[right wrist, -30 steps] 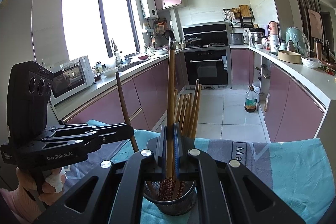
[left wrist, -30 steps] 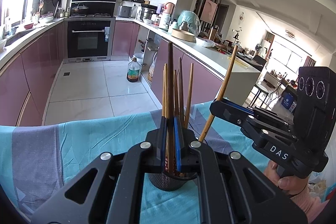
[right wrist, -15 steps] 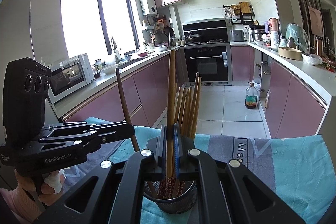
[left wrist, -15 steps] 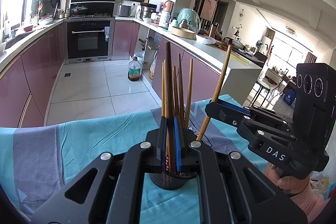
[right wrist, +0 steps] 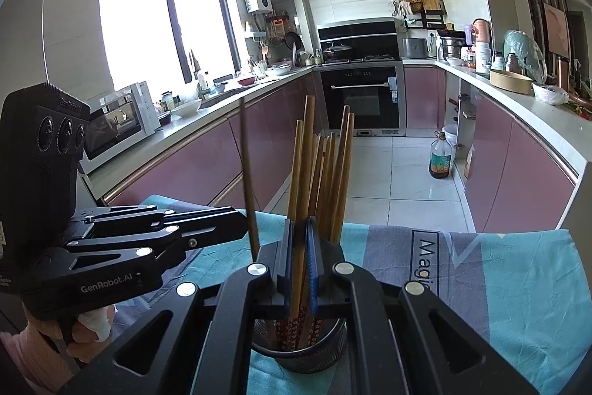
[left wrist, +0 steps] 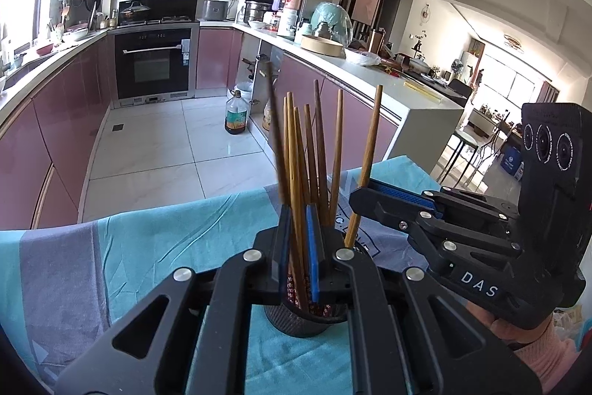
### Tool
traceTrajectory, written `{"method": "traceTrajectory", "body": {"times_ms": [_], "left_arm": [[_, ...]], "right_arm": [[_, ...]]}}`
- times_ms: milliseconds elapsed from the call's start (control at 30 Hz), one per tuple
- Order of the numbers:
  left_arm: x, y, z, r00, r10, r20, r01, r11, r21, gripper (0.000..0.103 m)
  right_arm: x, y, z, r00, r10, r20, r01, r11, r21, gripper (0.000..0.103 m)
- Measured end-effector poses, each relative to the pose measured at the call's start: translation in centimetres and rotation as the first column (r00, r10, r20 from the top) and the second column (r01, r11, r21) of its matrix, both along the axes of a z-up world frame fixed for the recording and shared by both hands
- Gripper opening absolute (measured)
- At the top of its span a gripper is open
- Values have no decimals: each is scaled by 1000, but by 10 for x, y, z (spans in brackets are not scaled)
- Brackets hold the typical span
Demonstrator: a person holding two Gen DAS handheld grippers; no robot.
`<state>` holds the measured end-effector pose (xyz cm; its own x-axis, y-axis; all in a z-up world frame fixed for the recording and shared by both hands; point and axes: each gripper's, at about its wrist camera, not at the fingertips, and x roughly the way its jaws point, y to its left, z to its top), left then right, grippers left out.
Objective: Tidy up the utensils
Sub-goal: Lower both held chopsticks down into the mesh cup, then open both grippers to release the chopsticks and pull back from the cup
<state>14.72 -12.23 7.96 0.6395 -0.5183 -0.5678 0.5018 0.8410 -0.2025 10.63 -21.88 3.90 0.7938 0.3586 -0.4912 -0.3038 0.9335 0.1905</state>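
Observation:
A dark mesh holder stands on the teal cloth and holds several upright wooden chopsticks. My left gripper sits just above the holder's rim, jaws slightly apart; a dark chopstick leans loose between them, blurred, its lower end in the holder. It also shows in the right wrist view. My right gripper is slightly open around a light chopstick whose lower end is in the holder. The same stick shows in the left wrist view.
The teal and grey cloth covers the table; its far edge drops to the tiled kitchen floor. Pink cabinets and counters line both sides, with an oven at the back. An oil bottle stands on the floor.
Both grippers' jaws have opened a little. The dark chopstick has dropped lower and tipped left in the holder. The light chopstick has also sunk lower into the holder.

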Motion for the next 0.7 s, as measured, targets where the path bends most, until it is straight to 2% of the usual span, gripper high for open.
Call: {"method": "traceTrajectory", "body": {"times_ms": [33,133,200,333,433,500,567,633,667,700], "left_arm": [[1,0,-2,1000,1,-4,-1,1000,2,8],[3,1,-7,1000,10,-9,-10,1000,6,18],[3,4,-9,1000,17,-2,-17,1000,5,21],[-5,16,-12,999,33,20,-33,999,0,36],[-11,26,-12,998,58,33,-58,998,-5,43],[-15,36,-13,996,77,40,-76,997,-20,56],[-20,46,-13,993,104,55,-102,994,-34,66],[-28,58,-14,987,137,81,-135,990,-29,71],[-32,64,-15,982,161,95,-159,987,-28,80],[-38,71,-17,976,186,110,-183,983,-33,84]], "right_arm": [[1,0,-1,1000,-3,-4,3,1000,3,7],[0,-1,-2,1000,-9,-7,9,1000,8,8],[-3,-3,-2,1000,-13,-3,14,1000,9,12],[-12,-3,0,1000,-21,14,21,1000,6,21],[-22,0,1,999,-20,37,20,1000,-1,33],[-29,3,1,998,-19,55,20,1000,-12,38],[-38,6,1,996,-20,82,21,1000,-18,57],[-47,12,0,994,-23,108,27,999,-35,63],[-50,14,-1,993,-24,114,29,999,-41,71],[-54,16,-2,991,-30,127,36,998,-44,75]]}}
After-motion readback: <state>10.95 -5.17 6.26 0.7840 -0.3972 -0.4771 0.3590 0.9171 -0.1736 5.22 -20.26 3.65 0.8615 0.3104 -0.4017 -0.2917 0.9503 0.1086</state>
